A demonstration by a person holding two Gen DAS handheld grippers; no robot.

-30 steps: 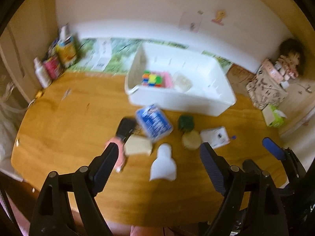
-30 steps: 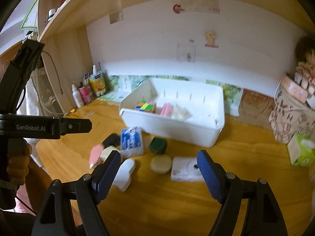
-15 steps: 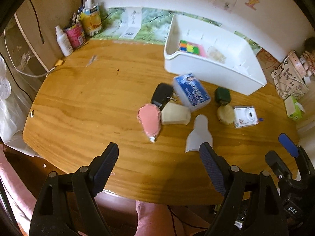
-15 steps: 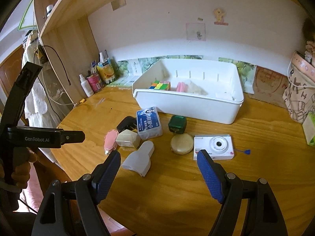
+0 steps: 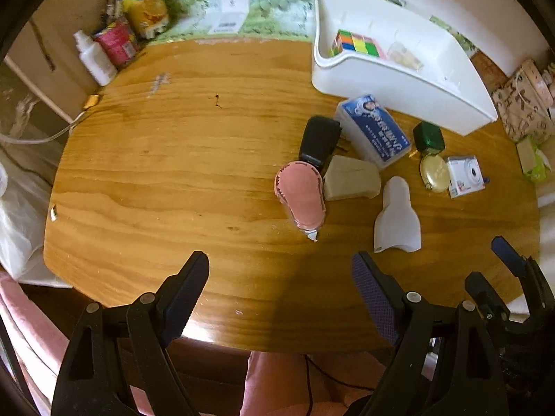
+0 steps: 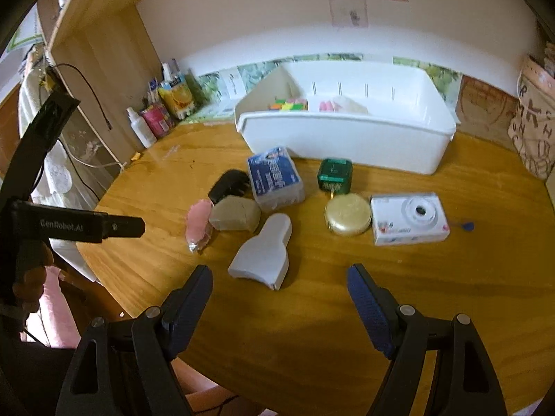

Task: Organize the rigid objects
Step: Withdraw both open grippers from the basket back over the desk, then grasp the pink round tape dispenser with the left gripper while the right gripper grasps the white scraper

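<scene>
A white bin (image 6: 347,138) (image 5: 416,90) at the table's back holds a colourful cube (image 5: 357,42) and pale items. In front of it lie a blue-white box (image 6: 275,182), black adapter (image 6: 229,185), beige block (image 6: 236,215), pink piece (image 6: 199,220), white bottle-shaped piece (image 6: 265,251), green box (image 6: 334,175), gold disc (image 6: 348,214) and white camera (image 6: 409,218). My left gripper (image 5: 281,291) is open and empty above the table's near edge. My right gripper (image 6: 279,298) is open and empty just before the white piece.
Bottles and cartons (image 5: 121,38) stand at the back left corner. A patterned bag (image 6: 534,128) and a tissue pack (image 5: 534,159) sit at the right. The wooden table (image 5: 166,159) has bare room on its left half. A cable (image 5: 41,137) hangs off its left edge.
Both grippers have pulled back and risen, so the table objects now sit farther away. The left view tilted downward over the table's near edge. Nothing on the table moved.
</scene>
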